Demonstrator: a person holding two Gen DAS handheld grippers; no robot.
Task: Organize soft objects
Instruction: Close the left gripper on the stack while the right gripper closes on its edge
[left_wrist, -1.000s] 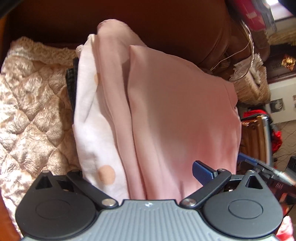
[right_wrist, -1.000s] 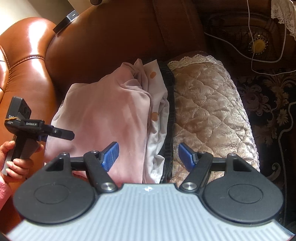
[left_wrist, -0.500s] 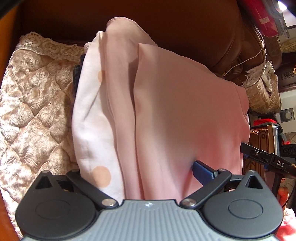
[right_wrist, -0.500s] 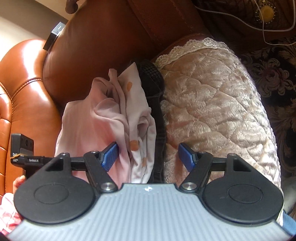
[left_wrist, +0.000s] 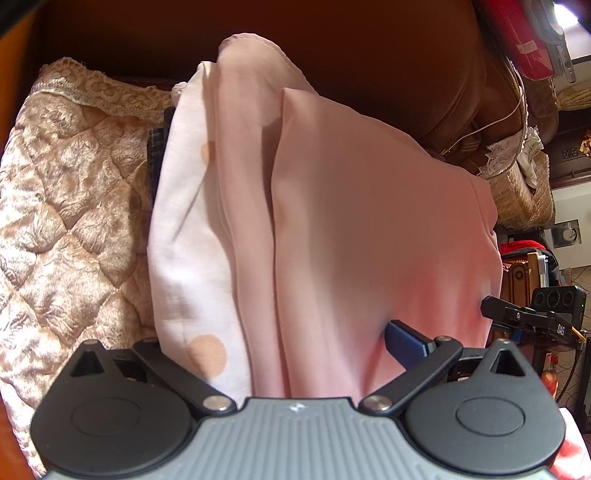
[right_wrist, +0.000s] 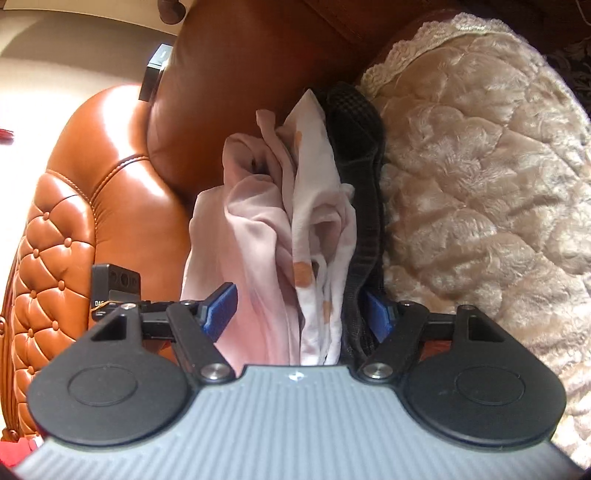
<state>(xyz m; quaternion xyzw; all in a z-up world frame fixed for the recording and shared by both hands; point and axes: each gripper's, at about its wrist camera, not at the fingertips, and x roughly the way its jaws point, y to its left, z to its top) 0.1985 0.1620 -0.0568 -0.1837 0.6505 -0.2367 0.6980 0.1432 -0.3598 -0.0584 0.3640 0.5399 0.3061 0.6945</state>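
Pink cloth (left_wrist: 369, 229): seen as the largest fold of a stack, filling the centre and right of the left wrist frame; in the right wrist frame it is bunched at centre left.
White spotted cloth (left_wrist: 192, 236): layered just left of the pink cloth, with orange dots – one low at bottom centre.
Dark checked cloth (right_wrist: 356, 122): pressed against the right side of the white spotted cloth, running down the centre of the right wrist frame.
Quilted cover (right_wrist: 480, 166): spread over the right half of that frame, lace-edged at the top, touching the dark checked cloth.
Leather sofa (right_wrist: 110, 177): seen at left and top, behind the stack.
Left gripper (left_wrist: 295, 354): clamped around the lower edge of the stack – only the right blue pad is visible, the other being hidden by cloth.
Right gripper (right_wrist: 295, 310): closed around all three cloths, blue pads pressing on both sides.
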